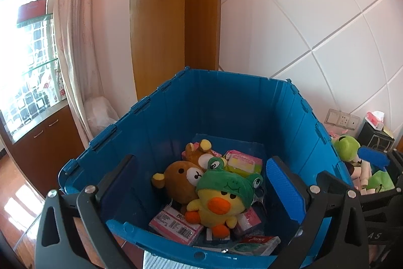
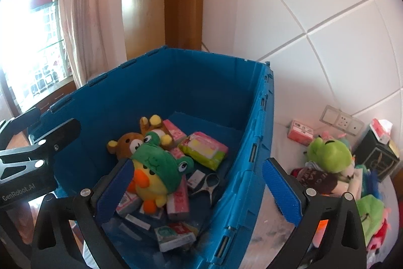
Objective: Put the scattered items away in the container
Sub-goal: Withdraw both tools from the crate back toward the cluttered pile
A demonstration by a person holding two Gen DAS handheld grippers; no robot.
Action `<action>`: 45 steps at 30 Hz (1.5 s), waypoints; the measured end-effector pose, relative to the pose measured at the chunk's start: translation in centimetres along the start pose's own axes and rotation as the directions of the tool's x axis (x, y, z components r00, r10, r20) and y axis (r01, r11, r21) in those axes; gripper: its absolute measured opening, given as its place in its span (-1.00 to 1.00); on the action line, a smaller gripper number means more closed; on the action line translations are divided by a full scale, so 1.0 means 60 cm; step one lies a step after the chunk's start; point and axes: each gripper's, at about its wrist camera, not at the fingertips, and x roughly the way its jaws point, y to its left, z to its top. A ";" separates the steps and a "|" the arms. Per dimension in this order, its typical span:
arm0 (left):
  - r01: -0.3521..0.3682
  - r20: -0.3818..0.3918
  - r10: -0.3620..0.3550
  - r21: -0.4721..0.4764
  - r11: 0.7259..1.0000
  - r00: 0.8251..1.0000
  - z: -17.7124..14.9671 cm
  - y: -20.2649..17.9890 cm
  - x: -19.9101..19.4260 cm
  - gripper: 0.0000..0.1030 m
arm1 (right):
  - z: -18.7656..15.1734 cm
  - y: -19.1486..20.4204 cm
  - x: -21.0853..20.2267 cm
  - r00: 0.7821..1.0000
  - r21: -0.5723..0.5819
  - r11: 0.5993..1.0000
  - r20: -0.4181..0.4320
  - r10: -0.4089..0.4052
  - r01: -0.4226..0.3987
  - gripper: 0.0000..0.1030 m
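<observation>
Here the left hand-held gripper (image 1: 204,183) hangs over the near rim of the blue crate (image 1: 226,102), its jaws spread wide with nothing between the pads. The right hand-held gripper (image 2: 199,185) is likewise released and empty; its left pad sits over the inside of the crate, its right pad outside, so it straddles the crate's right wall.

Inside the crate, a yellow duck plush in a green frog hood (image 1: 224,196) lies on top of the pile, leaning against a brown bear plush (image 1: 183,180). A second brown bear plush (image 1: 199,151) lies just behind them. A pink, yellow and green wipes packet (image 2: 204,149) rests on the crate floor to the right of the plushes. Pink tissue packs (image 1: 176,223) lie beneath the duck, and small scissors (image 2: 209,184) lie on the floor of the crate near its right wall.

Outside the crate, to its right, a green frog plush (image 2: 330,153) sits on a heap of other soft toys. A pink pack (image 2: 301,131) lies near the wall sockets (image 2: 342,120), and a black tissue box (image 2: 377,155) stands beside the heap.
</observation>
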 end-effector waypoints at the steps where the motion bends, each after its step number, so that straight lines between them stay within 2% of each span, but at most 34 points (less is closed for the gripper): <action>1: 0.001 -0.001 -0.001 -0.002 1.000 1.000 -0.001 0.001 -0.002 1.00 | -0.001 0.000 -0.002 1.000 0.002 1.000 0.001 0.001 -0.001 0.99; 14: -0.015 0.020 0.015 -0.006 1.000 1.000 -0.011 -0.021 -0.038 1.00 | -0.019 -0.027 -0.051 0.999 0.033 0.999 0.038 -0.004 0.002 0.99; 21: -0.005 0.027 0.004 0.029 1.000 1.000 -0.031 -0.080 -0.074 1.00 | -0.043 -0.073 -0.091 0.998 0.071 0.997 0.050 -0.034 0.030 0.99; 27: 0.013 0.053 -0.015 0.029 0.999 0.998 -0.054 -0.154 -0.126 1.00 | -0.079 -0.146 -0.151 0.996 0.096 0.995 0.084 -0.033 0.025 0.99; 33: 0.060 0.074 -0.063 0.045 0.997 0.995 -0.092 -0.273 -0.188 1.00 | -0.156 -0.265 -0.222 0.994 0.135 0.990 0.088 -0.064 0.051 0.99; 39: 0.114 0.055 -0.118 0.072 0.991 0.992 -0.171 -0.402 -0.229 1.00 | -0.278 -0.413 -0.272 0.994 0.202 0.974 0.028 -0.108 0.100 0.99; 41: 0.117 0.032 -0.120 0.080 0.990 0.992 -0.203 -0.439 -0.230 1.00 | -0.319 -0.454 -0.278 0.993 0.228 0.967 -0.003 -0.116 0.114 0.99; 45: 0.130 -0.077 -0.123 0.094 0.987 0.989 -0.275 -0.490 -0.202 1.00 | -0.406 -0.534 -0.271 0.985 0.302 0.939 -0.097 -0.143 0.166 0.99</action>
